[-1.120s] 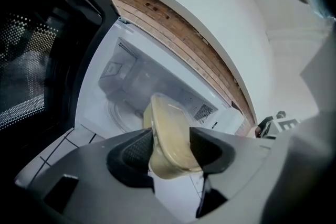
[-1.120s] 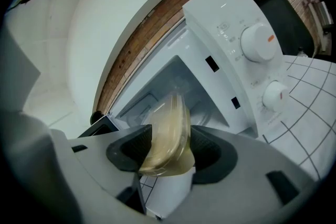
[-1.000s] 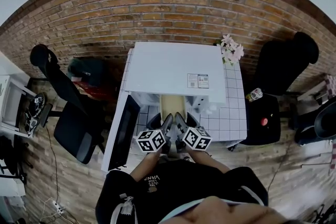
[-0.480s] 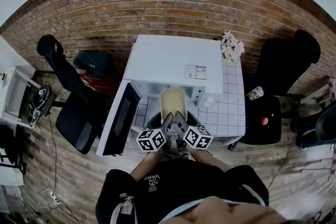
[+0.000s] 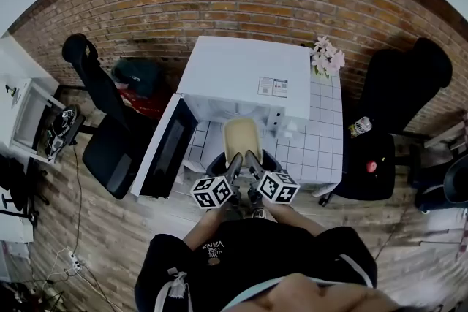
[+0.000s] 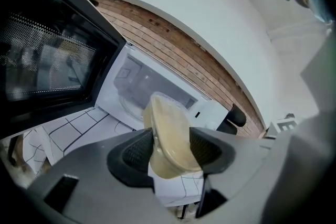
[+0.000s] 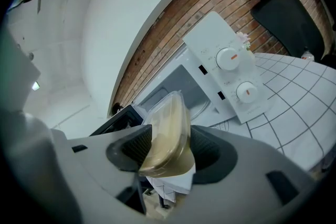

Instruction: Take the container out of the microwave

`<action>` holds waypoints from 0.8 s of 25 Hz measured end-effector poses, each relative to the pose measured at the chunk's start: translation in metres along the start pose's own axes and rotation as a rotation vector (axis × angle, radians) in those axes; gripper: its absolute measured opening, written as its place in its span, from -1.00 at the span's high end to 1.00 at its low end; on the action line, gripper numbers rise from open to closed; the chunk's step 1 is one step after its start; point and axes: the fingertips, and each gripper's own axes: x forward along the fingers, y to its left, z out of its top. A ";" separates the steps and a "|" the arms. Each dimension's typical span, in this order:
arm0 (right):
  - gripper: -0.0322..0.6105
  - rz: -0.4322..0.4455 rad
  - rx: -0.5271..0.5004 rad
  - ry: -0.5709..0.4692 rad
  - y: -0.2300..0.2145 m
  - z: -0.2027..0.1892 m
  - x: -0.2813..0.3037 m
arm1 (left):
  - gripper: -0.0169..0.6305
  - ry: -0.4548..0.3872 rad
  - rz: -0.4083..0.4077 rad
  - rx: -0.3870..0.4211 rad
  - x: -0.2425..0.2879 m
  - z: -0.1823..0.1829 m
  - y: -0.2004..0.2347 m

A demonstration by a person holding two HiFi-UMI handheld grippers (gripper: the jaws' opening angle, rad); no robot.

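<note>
Holding container point(image 5: 241, 142) two-handed: clamped at its near end by left gripper point(image 5: 234, 166) and right gripper point(image 5: 254, 163), side by side, equally near to it. In both gripper views, pinched edge-on, jaws set fairly wide, one ribbed pad pressing each broad face; nothing else gripped. Mostly out of the microwave point(image 5: 248, 80), over the tiled table point(image 5: 322, 153), far end right at the cavity mouth, just right of the swung-open door point(image 5: 164, 153). Pointing straight away from the jaws: long axis near-to-far, far end toward the cavity. Lidded by the look of it, pale yellowish contents; can't tell if liquid. Judging extraction nearly done. Next: pull toward the near side along that axis, hold level, then set down on free tiles. Risk: cantilevered load off an end grip, so possible sag or slip at far end; avoid clipping door on left.
</note>
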 end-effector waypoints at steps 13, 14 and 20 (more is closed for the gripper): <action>0.21 -0.039 0.002 -0.033 0.013 -0.010 -0.013 | 0.26 0.028 -0.057 0.014 -0.018 -0.001 0.000; 0.21 -0.047 0.004 -0.038 0.016 -0.012 -0.013 | 0.26 0.034 -0.063 0.016 -0.021 0.000 0.001; 0.21 -0.086 0.012 -0.068 0.038 -0.027 -0.013 | 0.27 0.061 -0.102 0.024 -0.040 0.008 0.015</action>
